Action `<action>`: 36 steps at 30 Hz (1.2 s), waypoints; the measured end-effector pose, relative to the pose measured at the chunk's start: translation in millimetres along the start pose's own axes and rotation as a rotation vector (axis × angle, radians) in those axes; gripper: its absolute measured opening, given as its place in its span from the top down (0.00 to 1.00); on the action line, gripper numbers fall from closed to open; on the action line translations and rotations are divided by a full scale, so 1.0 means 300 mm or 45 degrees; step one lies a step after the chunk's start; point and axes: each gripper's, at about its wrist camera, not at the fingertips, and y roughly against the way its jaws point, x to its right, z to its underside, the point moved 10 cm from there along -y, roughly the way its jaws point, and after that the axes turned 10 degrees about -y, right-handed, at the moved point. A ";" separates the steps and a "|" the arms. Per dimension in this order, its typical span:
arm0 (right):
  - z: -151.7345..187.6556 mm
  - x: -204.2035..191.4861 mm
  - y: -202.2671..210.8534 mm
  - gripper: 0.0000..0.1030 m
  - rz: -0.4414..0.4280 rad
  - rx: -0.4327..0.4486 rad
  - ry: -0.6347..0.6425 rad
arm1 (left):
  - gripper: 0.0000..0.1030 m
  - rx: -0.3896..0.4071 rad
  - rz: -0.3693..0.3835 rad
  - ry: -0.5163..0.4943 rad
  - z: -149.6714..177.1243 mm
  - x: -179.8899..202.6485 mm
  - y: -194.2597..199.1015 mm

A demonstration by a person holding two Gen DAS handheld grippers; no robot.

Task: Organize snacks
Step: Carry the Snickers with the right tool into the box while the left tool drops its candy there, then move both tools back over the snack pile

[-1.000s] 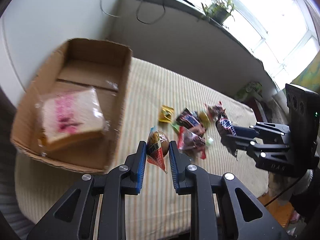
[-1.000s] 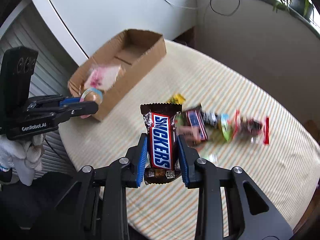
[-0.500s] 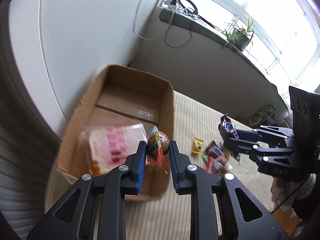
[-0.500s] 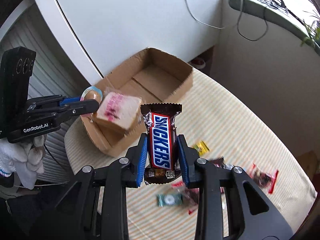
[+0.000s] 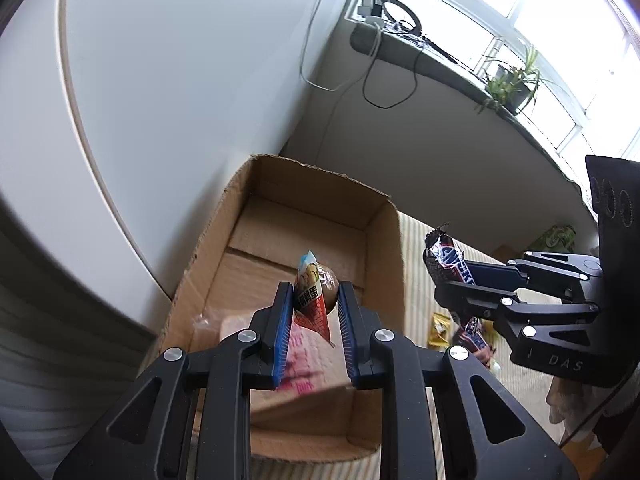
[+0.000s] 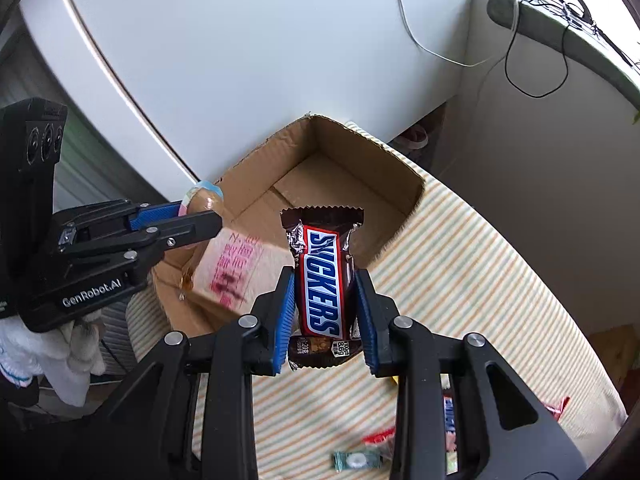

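My left gripper (image 5: 314, 294) is shut on a packaged brown egg snack (image 5: 314, 292) and hangs over the open cardboard box (image 5: 384, 264). In the right wrist view that left gripper (image 6: 204, 216) reaches in from the left above the box (image 6: 400, 168). My right gripper (image 6: 325, 280) is shut on a Snickers bar (image 6: 323, 276), held upright just in front of the box's near wall. The left wrist view shows the right gripper (image 5: 444, 276) and its Snickers bar (image 5: 448, 258) at the right of the box. A wrapped bread slice (image 6: 240, 268) with pink print lies inside the box.
The box stands on a striped tablecloth (image 6: 480, 280) at the table's corner beside a white wall. Several loose snack packets (image 6: 356, 460) lie on the cloth nearer me; others (image 5: 440, 324) show past the box. A windowsill with cables and a plant (image 5: 508, 84) runs behind.
Both grippers have travelled from the snack pile toward the box, each keeping its snack. The left one now hangs over the box; the right one has come up to its near wall.
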 end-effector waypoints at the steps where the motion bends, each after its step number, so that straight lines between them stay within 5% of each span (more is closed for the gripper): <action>1: -0.011 -0.006 -0.011 0.71 0.001 -0.003 0.000 | 0.79 0.000 -0.002 0.001 -0.002 -0.006 -0.001; 17: -0.092 -0.005 -0.109 0.71 0.014 -0.042 -0.036 | 0.79 -0.022 -0.039 0.010 -0.033 -0.059 -0.032; 36: -0.070 0.076 0.000 0.69 0.004 0.022 -0.112 | 0.73 -0.035 -0.048 -0.037 -0.024 -0.010 -0.009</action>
